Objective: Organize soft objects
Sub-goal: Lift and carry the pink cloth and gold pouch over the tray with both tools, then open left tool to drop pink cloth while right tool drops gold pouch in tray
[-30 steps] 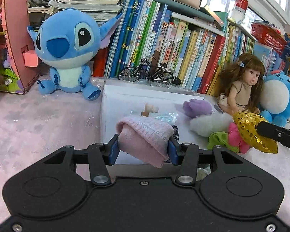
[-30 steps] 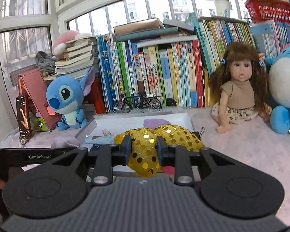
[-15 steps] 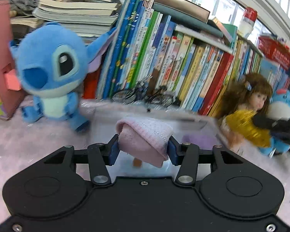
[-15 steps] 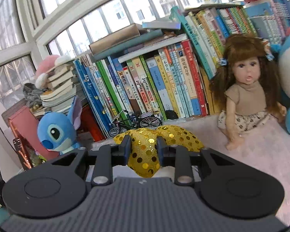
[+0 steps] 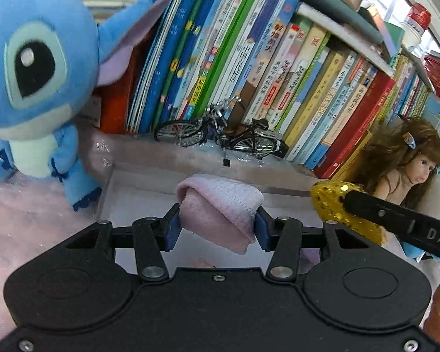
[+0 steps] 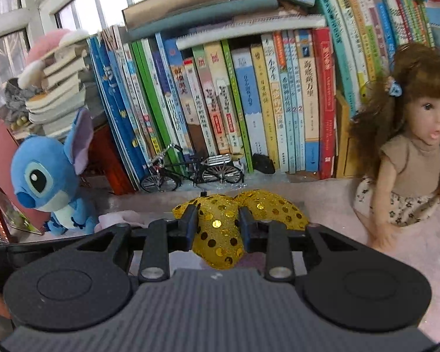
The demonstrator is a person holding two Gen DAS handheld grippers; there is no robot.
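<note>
Tongs on my left (image 5: 217,224) pinch a folded pink knitted cloth (image 5: 220,208) above the white tray (image 5: 138,182); my right tongs (image 6: 218,226) clamp a gold sequinned fabric bow (image 6: 234,220), raised before the toy bicycle (image 6: 192,173) and upright books (image 6: 249,102).

Both tongs (image 5: 217,227) (image 6: 218,228) clamped, loaded.
</note>
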